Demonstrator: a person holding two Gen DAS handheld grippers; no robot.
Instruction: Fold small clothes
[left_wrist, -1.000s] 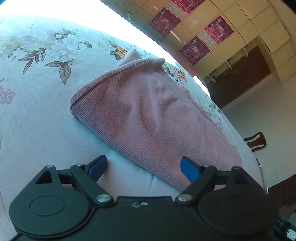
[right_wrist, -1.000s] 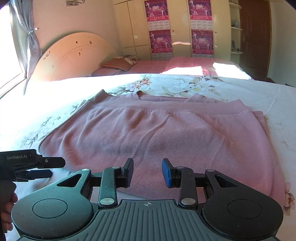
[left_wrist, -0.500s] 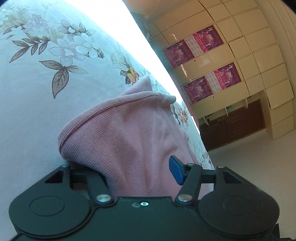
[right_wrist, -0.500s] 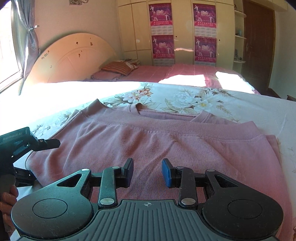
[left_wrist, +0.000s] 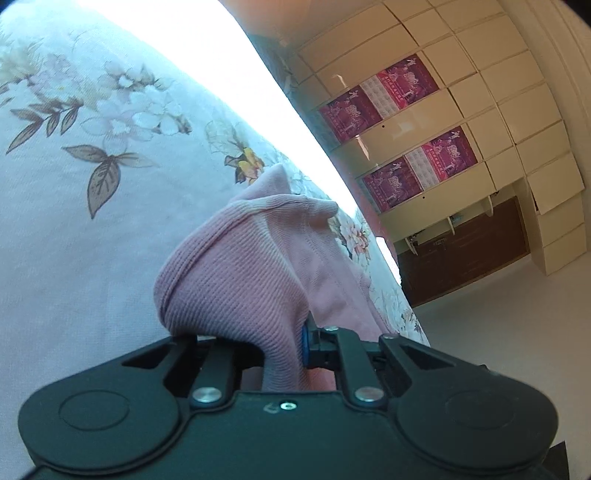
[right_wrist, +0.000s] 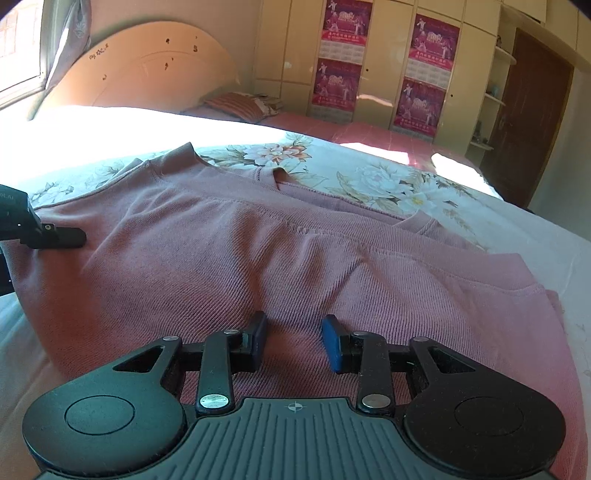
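The pink sweater (right_wrist: 258, 258) already lay folded once on the bed (right_wrist: 498, 221). The left gripper (left_wrist: 284, 343) was clamped on its corner, while the right gripper (right_wrist: 293, 341) hung over it with jaws apart and empty, so further folds seemingly remained.

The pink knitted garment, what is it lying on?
The pink knitted garment lies on a white floral bedsheet, seen around its edges. The sheet beneath it is covered by the fabric.

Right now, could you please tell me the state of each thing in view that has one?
Pink sweater: folded, flat on the floral bedsheet, left edge bunched.
Left tongs: shut on the sweater's edge.
Right tongs: open, empty, over the sweater.
Brown door: closed.
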